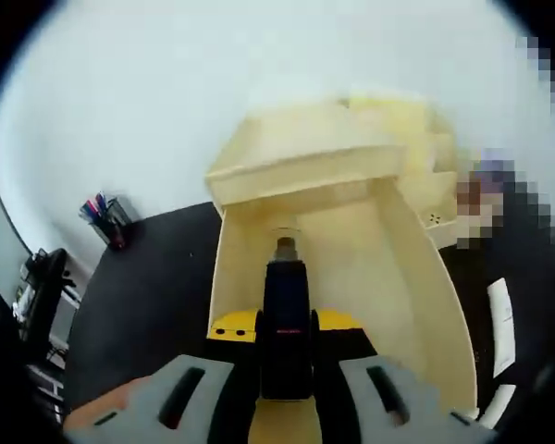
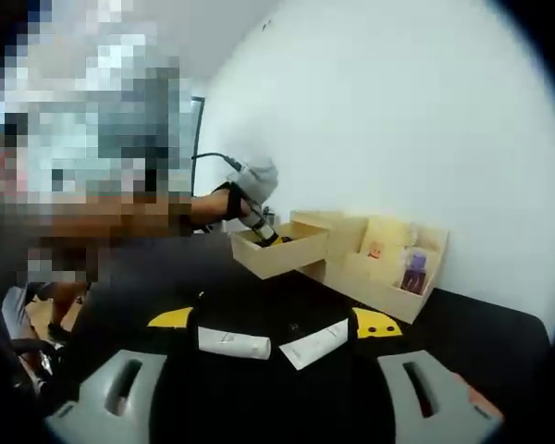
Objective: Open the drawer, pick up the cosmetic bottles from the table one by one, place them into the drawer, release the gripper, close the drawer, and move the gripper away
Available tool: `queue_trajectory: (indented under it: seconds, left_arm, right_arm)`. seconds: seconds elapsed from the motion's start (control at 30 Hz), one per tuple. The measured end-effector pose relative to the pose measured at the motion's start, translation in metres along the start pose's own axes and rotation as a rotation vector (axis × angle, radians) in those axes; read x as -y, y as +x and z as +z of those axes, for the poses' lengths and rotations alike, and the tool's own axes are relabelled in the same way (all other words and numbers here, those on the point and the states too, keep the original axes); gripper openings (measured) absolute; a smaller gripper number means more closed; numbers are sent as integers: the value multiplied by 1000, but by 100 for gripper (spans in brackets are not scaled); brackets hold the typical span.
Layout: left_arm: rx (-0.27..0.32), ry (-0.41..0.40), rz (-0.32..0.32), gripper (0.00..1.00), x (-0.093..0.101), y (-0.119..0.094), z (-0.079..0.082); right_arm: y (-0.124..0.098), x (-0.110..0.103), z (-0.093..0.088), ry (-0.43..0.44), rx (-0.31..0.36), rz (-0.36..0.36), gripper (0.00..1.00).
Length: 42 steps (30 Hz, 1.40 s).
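My left gripper (image 1: 285,324) is shut on a dark cosmetic bottle (image 1: 285,296) with a brownish cap, held upright over the open pale wooden drawer (image 1: 416,277). From the right gripper view, the same left gripper (image 2: 252,185) hangs above the drawer (image 2: 282,248) with the bottle (image 2: 264,231) at its tip, held by a person's arm. My right gripper (image 2: 276,324) is open, low over the black table (image 2: 481,333). Two white tubes (image 2: 233,344) (image 2: 314,342) lie on the table just ahead, between its yellow fingertips (image 2: 171,317).
The drawer belongs to a pale wooden organizer (image 2: 379,264) against the white wall, holding a purple bottle (image 2: 413,270) and small items. A pen cup (image 1: 106,220) stands at the table's far left. White objects (image 1: 501,324) lie right of the drawer.
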<state>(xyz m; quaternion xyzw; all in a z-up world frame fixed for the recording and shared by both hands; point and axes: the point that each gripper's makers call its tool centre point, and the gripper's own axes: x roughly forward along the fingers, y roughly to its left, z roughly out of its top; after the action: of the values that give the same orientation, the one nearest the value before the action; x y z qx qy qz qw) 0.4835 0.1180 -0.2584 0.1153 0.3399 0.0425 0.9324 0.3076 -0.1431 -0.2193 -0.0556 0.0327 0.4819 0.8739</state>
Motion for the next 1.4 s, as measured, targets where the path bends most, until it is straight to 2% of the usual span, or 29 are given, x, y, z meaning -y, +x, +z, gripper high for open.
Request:
queue_trajectory:
  seconds: [0.07,0.3,0.5,0.63,0.77,0.87,1.0,1.2,1.27,1.4]
  left_arm:
    - [44,40,26,16,-1,-6,9]
    - [86,65,24,15,2,-21,26]
    - [84,66,-23,13,16,-17,22]
    - [55,86,6,12,13,-8,15]
    - [56,129,51,6,6,-6,14]
    - [50,150,77,6,3,-7,12]
    - [50,151,80,6,6,-8,10]
    - [45,234,142,6,4,-8,9]
    - [66,244,151,6,6,-13,12]
    - [113,254,122,6,13,-29,23]
  right_arm:
    - [0,0,0,2,1,1,61]
    - [0,-1,0,1,1,5,60]
    - [1,-3,0,-5,1,4,60]
    - [1,0,0,-2,-1,1,60]
    - [-1,3,2,0,7,-2,60]
    - [-1,2,4,0,11,0,60]
    - [-1,3,4,2,13,-2,59]
    - [-1,4,5,1,15,-3,59]
    - [-1,5,5,2,14,-4,59]
    - [-2,8,5,6,15,-13,59]
